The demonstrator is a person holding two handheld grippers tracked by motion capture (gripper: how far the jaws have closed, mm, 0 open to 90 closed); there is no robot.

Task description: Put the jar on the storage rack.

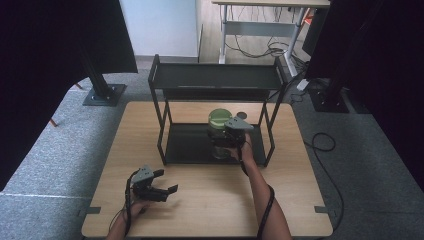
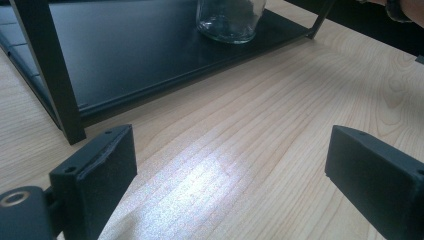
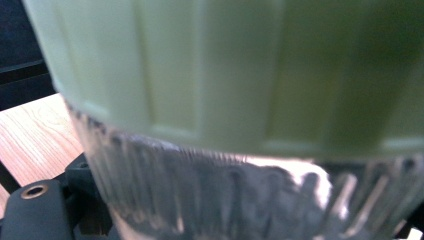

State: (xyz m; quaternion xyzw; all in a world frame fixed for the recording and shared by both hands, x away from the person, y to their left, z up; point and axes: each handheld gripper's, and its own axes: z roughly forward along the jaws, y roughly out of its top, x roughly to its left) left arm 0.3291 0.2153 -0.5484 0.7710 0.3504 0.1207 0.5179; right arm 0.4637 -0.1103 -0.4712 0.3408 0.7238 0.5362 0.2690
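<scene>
A ribbed glass jar (image 1: pixel 218 141) with a pale green lid (image 1: pixel 218 119) stands on the lower tray (image 1: pixel 187 145) of a black two-tier rack. My right gripper (image 1: pixel 225 140) comes at it from the right and is shut on the jar. In the right gripper view the lid (image 3: pixel 225 65) and the glass (image 3: pixel 225 200) loom very close and hide the jaws. My left gripper (image 1: pixel 166 181) rests low over the front left of the wooden table (image 1: pixel 210 205), open and holding nothing (image 2: pixel 230 170). Its view looks toward the jar's base (image 2: pixel 230 20).
The rack's upper shelf (image 1: pixel 215 77) overhangs the jar, and a rack post (image 2: pixel 50 75) stands close ahead of the left gripper. A small dark round thing (image 1: pixel 242 115) lies on the table behind the rack. Black stands and cables are on the floor around.
</scene>
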